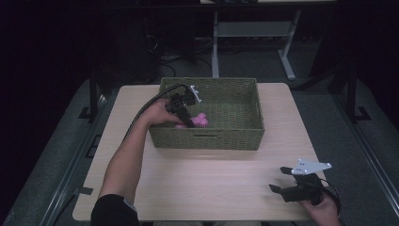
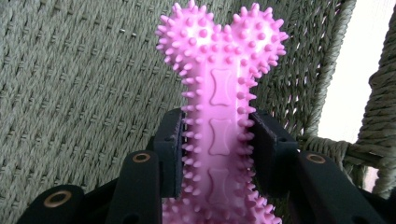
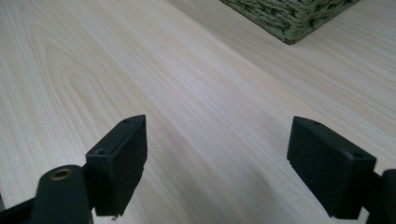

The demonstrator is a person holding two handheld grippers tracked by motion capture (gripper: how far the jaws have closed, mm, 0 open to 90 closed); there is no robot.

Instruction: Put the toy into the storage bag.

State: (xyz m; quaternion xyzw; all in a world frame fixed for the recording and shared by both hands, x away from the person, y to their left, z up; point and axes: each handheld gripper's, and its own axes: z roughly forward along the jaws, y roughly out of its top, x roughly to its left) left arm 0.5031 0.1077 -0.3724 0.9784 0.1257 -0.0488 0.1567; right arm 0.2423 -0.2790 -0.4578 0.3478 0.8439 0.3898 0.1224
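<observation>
The pale wood-grain desk (image 1: 197, 174) carries a rectangular olive-green woven basket (image 1: 207, 137) set against its far edge, about midway between the far corners; the desk's near edge is cut off at the bottom of the high view. Inside the basket, toward its left wall, lies the pink spiky rubber bone-shaped chew toy (image 2: 219, 116), mostly hidden in the high view by the basket's near wall and the left hand-held gripper (image 1: 187, 117). That gripper's jaws are clamped on the toy's shaft, pads pressing both sides. In the left gripper view the toy's long axis runs in line with the jaws, its knobbed end pointing away toward the basket's woven wall; the other end is cut off at the bottom. Small bone shapes are embossed down the shaft; no writing is readable. The right hand-held gripper (image 1: 281, 180) rests near the desk's near right corner, jaws spread wide with nothing between them, pointing left across the desk.
</observation>
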